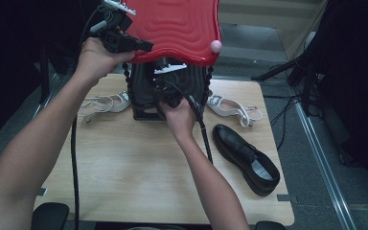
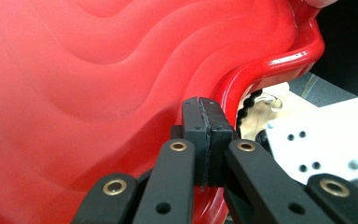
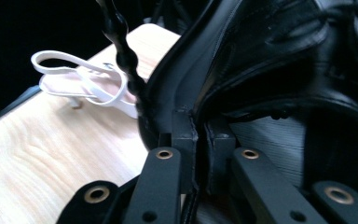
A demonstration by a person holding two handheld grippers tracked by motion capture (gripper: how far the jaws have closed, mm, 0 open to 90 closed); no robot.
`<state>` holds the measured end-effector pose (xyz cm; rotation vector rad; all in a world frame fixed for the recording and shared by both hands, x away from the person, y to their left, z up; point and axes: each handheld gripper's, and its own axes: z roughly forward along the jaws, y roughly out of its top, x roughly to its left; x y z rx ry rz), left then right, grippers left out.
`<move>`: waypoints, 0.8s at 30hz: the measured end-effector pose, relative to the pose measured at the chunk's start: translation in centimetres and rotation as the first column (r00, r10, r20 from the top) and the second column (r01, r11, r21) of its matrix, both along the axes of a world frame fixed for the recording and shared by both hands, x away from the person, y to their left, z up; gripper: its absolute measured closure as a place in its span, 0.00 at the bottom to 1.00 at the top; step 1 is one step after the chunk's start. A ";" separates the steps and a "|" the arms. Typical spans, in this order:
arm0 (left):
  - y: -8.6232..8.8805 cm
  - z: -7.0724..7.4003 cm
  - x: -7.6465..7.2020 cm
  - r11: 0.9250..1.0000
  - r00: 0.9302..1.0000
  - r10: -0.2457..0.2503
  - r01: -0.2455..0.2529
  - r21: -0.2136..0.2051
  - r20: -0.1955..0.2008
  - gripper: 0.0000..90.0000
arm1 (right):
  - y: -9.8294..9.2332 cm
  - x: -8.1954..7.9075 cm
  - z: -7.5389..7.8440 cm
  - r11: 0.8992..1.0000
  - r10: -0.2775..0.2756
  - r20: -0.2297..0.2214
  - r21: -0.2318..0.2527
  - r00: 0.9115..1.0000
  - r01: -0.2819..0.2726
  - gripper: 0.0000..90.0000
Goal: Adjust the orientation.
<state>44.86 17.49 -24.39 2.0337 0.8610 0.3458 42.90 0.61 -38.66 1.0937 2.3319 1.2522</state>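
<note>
A black box (image 1: 143,115) stands at the table's far side with its red wavy lid (image 1: 177,28) tilted up. My left gripper (image 1: 146,46) is shut on the lid's left rim; in the left gripper view the pads (image 2: 207,135) sit closed against the red lid (image 2: 98,93). My right gripper (image 1: 159,92) reaches into the box under the lid. In the right gripper view its jaws (image 3: 200,140) are closed on the thin upper edge of a black leather shoe (image 3: 284,60) that lies in the box. Beaded black cords (image 3: 126,60) hang between lid and box.
One white sandal (image 1: 105,103) lies left of the box and another (image 1: 235,110) right of it. A second black shoe (image 1: 247,158) rests near the wooden table's (image 1: 124,167) right edge. The lid's corner carries a pink knob (image 1: 216,46). Cables trail over the table.
</note>
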 end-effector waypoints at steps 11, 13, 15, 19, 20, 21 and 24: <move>-0.2 -0.1 0.0 1.000 1.000 0.013 -0.013 0.015 0.004 1.00 | -0.9 -1.3 0.6 0.999 0.011 0.004 0.041 1.000 -0.012 0.76; -0.2 -0.1 0.1 1.000 1.000 0.012 -0.012 0.020 0.007 1.00 | -1.2 -2.1 1.0 0.999 0.025 0.011 0.039 1.000 -0.025 0.78; -0.2 -0.1 0.1 1.000 1.000 0.015 -0.015 0.017 0.007 1.00 | -1.5 -3.0 1.4 0.999 0.034 0.021 0.040 0.999 -0.035 0.82; -0.3 -0.1 0.1 1.000 1.000 0.017 -0.017 0.017 0.008 1.00 | -2.4 -4.7 1.8 0.996 0.082 0.016 0.040 0.996 -0.083 0.96; -0.3 -0.1 0.1 1.000 1.000 0.017 -0.017 0.017 0.008 1.00 | -2.4 -4.7 1.8 0.996 0.082 0.016 0.040 0.996 -0.083 0.96; -0.3 -0.1 0.1 1.000 1.000 0.016 -0.016 0.018 0.010 1.00 | -3.0 -5.4 1.7 0.994 0.103 0.010 0.037 0.995 -0.103 1.00; -0.3 -0.2 0.0 1.000 1.000 0.017 -0.017 0.014 0.013 1.00 | -3.5 -6.0 1.3 0.993 0.114 -0.001 0.025 0.993 -0.114 1.00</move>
